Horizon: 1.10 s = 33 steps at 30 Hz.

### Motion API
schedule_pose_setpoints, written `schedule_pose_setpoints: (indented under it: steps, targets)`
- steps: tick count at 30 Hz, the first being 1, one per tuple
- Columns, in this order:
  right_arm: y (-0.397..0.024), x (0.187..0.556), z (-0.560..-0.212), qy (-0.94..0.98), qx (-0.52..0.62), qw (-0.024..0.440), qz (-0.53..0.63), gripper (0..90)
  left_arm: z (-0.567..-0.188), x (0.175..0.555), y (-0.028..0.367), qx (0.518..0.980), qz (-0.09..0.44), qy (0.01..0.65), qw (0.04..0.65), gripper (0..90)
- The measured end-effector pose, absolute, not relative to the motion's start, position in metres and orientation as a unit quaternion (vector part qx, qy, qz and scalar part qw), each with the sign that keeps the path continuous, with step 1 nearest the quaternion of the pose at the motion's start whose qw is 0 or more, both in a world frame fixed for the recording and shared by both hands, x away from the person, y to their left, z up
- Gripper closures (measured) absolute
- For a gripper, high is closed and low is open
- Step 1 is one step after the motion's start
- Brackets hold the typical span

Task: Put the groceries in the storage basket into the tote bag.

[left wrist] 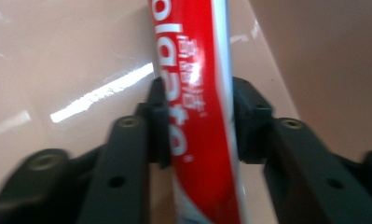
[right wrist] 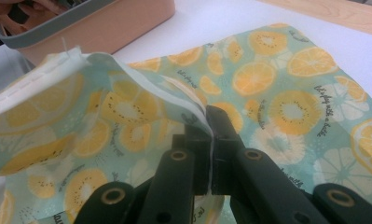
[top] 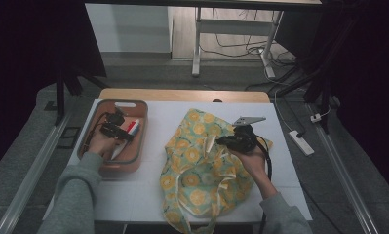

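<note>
toothpaste tube: glossy plastic | bin: smooth, shiny pink plastic | bag: matt printed cloth, stitched hem | gripper jaws: matt black plastic

bare white table between pink bin and fruit-print bag, bin walls seemingly hemming the left gripper

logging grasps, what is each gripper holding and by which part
The left gripper is shut on the toothpaste tube across its body, inside the pink bin. The right gripper pinches the fruit-print bag by its pale top hem.
</note>
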State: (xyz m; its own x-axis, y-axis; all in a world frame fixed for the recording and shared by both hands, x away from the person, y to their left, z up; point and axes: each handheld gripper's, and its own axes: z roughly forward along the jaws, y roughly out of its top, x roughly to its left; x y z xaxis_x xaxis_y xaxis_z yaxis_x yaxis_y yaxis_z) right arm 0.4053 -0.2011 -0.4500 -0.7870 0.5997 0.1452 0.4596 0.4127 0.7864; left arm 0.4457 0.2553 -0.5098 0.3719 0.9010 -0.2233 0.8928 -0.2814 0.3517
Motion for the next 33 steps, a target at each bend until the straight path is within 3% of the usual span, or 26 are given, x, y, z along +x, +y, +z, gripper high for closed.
schedule_pose_setpoints:
  steps: [9,14,23,33]
  targets:
    - [-0.201,0.405,-0.449,0.836,0.316,0.08,0.44,88.4,-0.508,0.445,0.255,0.795,0.004,0.567,0.215,71.3]
    - [-0.202,0.404,-0.448,0.835,0.314,0.082,0.443,88.4,-0.507,0.441,0.259,0.793,0.027,0.572,0.208,72.4]
    - [-0.201,0.404,-0.447,0.835,0.313,0.082,0.446,88.3,-0.48,0.427,0.271,0.776,0.069,0.565,0.273,72.8]
    - [-0.2,0.403,-0.447,0.835,0.311,0.083,0.446,88.3,-0.425,0.397,0.28,0.757,0.125,0.528,0.365,72.9]
